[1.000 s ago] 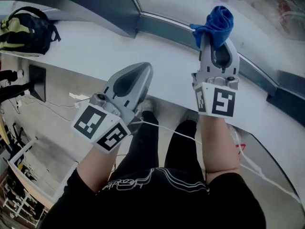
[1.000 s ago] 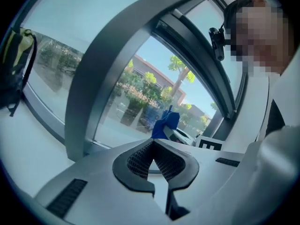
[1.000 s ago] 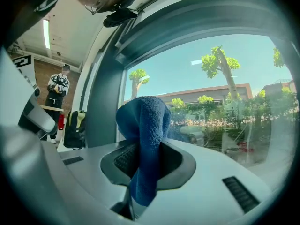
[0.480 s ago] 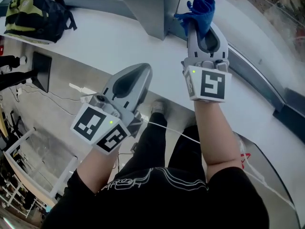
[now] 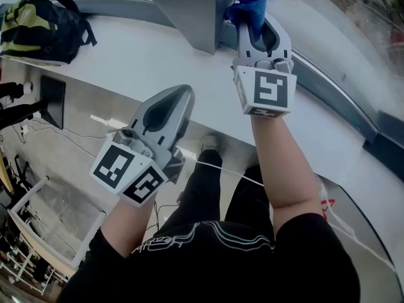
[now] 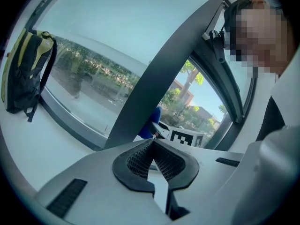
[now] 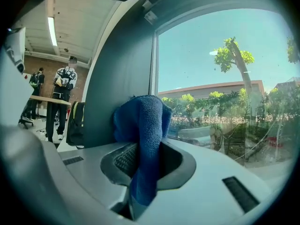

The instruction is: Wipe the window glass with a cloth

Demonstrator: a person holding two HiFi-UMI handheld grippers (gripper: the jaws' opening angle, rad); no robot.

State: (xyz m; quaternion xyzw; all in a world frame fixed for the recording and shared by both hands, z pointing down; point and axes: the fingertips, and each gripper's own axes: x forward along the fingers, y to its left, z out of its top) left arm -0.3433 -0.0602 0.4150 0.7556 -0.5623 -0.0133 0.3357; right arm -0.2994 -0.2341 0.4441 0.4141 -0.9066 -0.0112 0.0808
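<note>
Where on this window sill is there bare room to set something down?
The sill is bare between the backpack and the grey pillar, and again right of the right gripper along the window frame. It is crowded at the pillar's base, where that gripper holds the blue cloth.

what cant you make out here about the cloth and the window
- Whether the cloth touches the glass: in the right gripper view the bunched cloth itself covers the spot; in the head view it sits at the very top edge.
- Streaks or dirt on the glass: too fine to see in any view.
- Backpack: head view, its left side is cut off by the frame.
- People behind: right gripper view, too small.
</note>
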